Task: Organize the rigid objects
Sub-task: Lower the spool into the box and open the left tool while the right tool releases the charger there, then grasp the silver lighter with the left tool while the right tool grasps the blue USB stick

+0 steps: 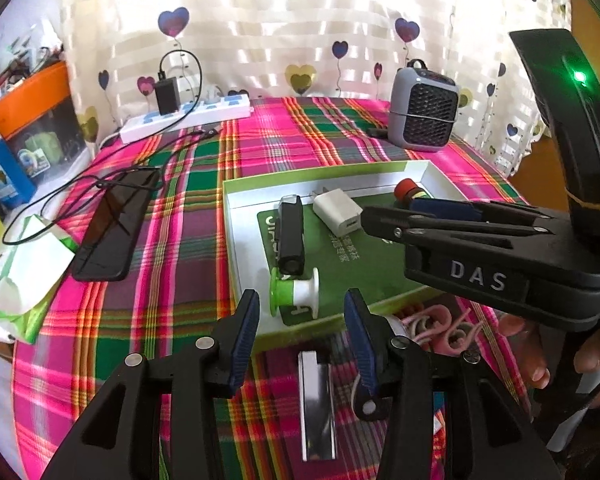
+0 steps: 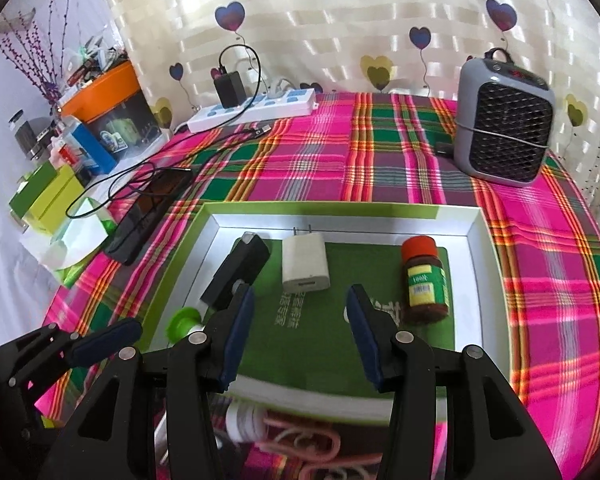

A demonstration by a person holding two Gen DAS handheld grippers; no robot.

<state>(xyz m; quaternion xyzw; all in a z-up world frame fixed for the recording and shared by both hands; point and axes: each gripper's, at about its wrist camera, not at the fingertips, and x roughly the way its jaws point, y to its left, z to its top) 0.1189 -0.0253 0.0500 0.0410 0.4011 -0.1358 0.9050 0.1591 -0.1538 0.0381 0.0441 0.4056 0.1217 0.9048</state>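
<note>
Two handheld grippers above a round table in a pink-and-green plaid cloth (image 2: 380, 152). On the cloth, a shallow green-and-white box lid (image 2: 476, 264) serving as a tray. Inside it: a black rectangular gadget (image 2: 236, 272) at left, a white USB wall charger (image 2: 305, 265) in the middle, a brown bottle with a red cap (image 2: 423, 280) at right, and a green-and-white spool (image 1: 296, 294) near the front left corner, just beside the gadget's end.

Left gripper (image 1: 302, 336) — jaws wide apart, nothing between the pads, poised over the tray's near edge. Right gripper (image 2: 300, 334) — jaws parted about halfway, also holding nothing, over the green floor of the tray.

Outside the tray, on the cloth near its front edge: a shiny silver bar (image 1: 318, 404) and a tangle of pink cord (image 1: 440, 330) with a white part beside it. Probably the next things to go in.

Risks from here, as a judgement:
- Pink cord snagging on a finger and dragging its neighbour along.
- Smooth silver bar slipping from the pads.
- Spool rolling if nudged.
- Bottle tipping if bumped.
- Grippers close together — easy to knock one against the other.
</note>
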